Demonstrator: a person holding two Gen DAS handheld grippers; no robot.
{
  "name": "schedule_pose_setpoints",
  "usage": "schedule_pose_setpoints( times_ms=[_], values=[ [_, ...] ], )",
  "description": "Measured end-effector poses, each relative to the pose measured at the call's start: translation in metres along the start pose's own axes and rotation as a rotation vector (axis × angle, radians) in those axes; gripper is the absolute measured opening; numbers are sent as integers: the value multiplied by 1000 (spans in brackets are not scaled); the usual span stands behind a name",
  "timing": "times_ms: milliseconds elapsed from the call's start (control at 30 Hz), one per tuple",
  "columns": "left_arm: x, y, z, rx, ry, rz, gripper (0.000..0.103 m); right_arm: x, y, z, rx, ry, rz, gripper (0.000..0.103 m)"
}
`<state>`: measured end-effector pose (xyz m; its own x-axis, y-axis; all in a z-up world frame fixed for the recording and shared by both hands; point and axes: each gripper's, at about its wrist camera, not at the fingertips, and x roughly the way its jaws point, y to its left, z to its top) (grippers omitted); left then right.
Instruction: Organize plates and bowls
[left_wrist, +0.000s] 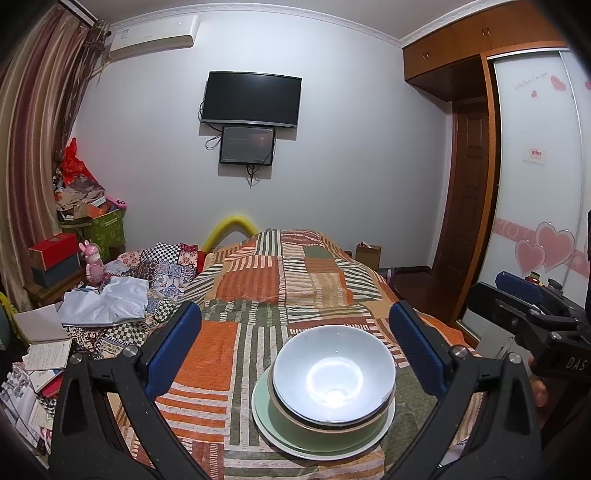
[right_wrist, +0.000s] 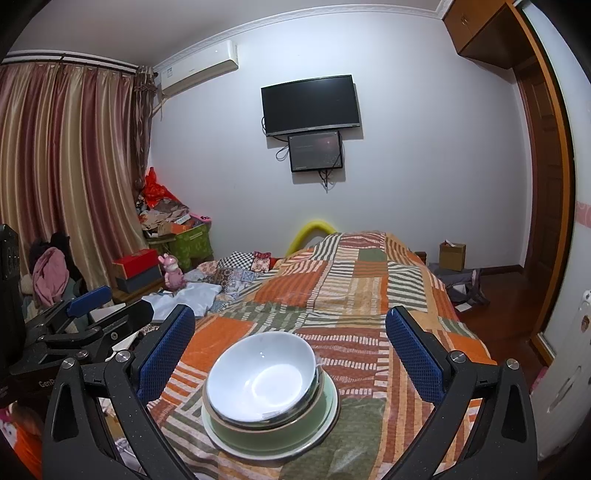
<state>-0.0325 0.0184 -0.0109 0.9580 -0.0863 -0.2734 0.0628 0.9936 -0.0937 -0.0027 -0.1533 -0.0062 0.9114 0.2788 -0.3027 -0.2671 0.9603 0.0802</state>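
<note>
A white bowl (left_wrist: 332, 373) (right_wrist: 258, 376) sits tilted inside a green bowl (left_wrist: 295, 424) (right_wrist: 258, 435), and both rest on stacked plates (left_wrist: 260, 402) (right_wrist: 328, 406) on a patchwork bedspread (left_wrist: 258, 280) (right_wrist: 351, 280). My left gripper (left_wrist: 295, 310) is open, its blue pads (left_wrist: 173, 350) standing wide on either side of the stack without touching it. My right gripper (right_wrist: 290, 312) is open too, its blue pads (right_wrist: 413, 354) clear of the stack on both sides. Each gripper also shows at the edge of the other's view: the right gripper (left_wrist: 517, 295) and the left gripper (right_wrist: 92, 299).
Papers, a white cloth (left_wrist: 107, 299), a pink toy figure (left_wrist: 94, 266) and boxes crowd the bed's left side. A wardrobe with a sliding door (left_wrist: 535, 184) stands to the right, with wooden floor (right_wrist: 498, 314) beyond the bed edge. A cardboard box (right_wrist: 452, 254) sits by the far wall.
</note>
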Motion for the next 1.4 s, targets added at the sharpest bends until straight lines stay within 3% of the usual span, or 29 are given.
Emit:
schedule_pose_setpoints(
  times_ms=[1400],
  values=[
    [3, -6, 0, 4, 9, -7, 103, -1, -1, 1, 19, 8, -4, 103]
  ],
)
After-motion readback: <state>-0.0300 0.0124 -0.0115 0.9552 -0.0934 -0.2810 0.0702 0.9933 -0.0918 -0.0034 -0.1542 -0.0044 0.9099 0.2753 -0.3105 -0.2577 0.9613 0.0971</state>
